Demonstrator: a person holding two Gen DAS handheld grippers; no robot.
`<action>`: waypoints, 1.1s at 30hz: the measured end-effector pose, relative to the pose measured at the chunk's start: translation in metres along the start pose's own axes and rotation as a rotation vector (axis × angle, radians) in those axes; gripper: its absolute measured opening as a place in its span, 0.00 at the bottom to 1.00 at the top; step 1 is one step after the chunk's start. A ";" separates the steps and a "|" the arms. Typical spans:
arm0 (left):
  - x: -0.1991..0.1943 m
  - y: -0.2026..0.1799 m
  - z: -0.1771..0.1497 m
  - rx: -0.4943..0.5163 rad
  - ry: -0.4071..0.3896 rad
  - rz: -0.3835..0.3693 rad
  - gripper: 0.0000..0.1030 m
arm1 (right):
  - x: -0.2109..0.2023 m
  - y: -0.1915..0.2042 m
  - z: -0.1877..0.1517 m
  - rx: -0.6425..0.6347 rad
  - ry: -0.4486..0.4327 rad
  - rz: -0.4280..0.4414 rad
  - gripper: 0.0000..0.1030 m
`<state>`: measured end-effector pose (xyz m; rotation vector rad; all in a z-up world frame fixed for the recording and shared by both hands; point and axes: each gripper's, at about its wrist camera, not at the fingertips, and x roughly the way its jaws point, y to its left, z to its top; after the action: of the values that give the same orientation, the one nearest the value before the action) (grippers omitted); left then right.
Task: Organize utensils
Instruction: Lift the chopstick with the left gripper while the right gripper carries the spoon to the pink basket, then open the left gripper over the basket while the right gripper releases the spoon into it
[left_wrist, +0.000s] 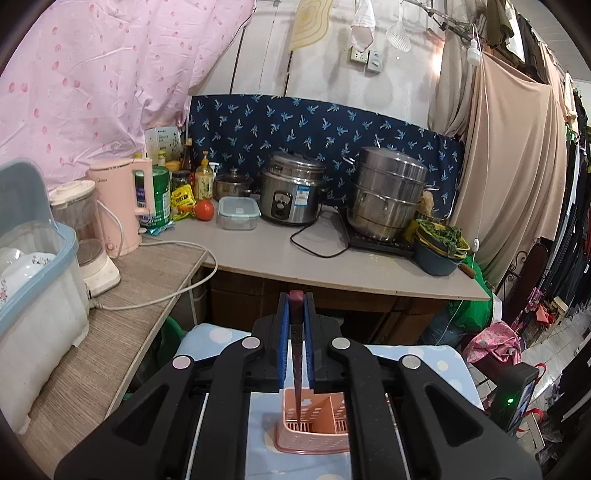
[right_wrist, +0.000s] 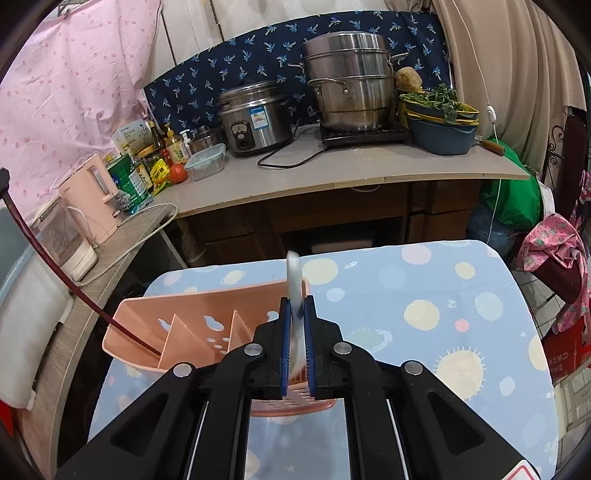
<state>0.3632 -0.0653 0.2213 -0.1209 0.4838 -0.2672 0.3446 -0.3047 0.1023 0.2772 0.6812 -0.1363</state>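
pink caddy under both tilted grippers

- Left wrist view: looks forward and slightly down along its own fingers, close over the pink holder, toward the far counter.
- Right wrist view: steeper downward tilt, close above the same holder on the blue-clothed table.
- Shared: holder, table, counter, steel pots.

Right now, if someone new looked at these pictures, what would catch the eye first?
Probably the pink utensil holder on the planet-print tablecloth, close below both grippers. The left gripper holds a dark red chopstick with its tip inside the holder; the right gripper has a white spoon between its jaws, over the holder's right end.
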 end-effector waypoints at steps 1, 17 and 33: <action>0.000 0.002 -0.002 -0.006 0.003 0.005 0.09 | -0.003 0.000 0.000 0.000 -0.004 -0.002 0.13; -0.066 0.023 -0.053 0.037 0.066 0.053 0.39 | -0.117 -0.004 -0.060 0.026 -0.016 0.072 0.23; -0.135 0.044 -0.201 0.084 0.264 0.083 0.39 | -0.193 -0.006 -0.215 -0.019 0.090 0.012 0.25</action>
<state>0.1629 0.0043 0.0969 0.0172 0.7375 -0.2223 0.0650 -0.2404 0.0648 0.2704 0.7693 -0.1060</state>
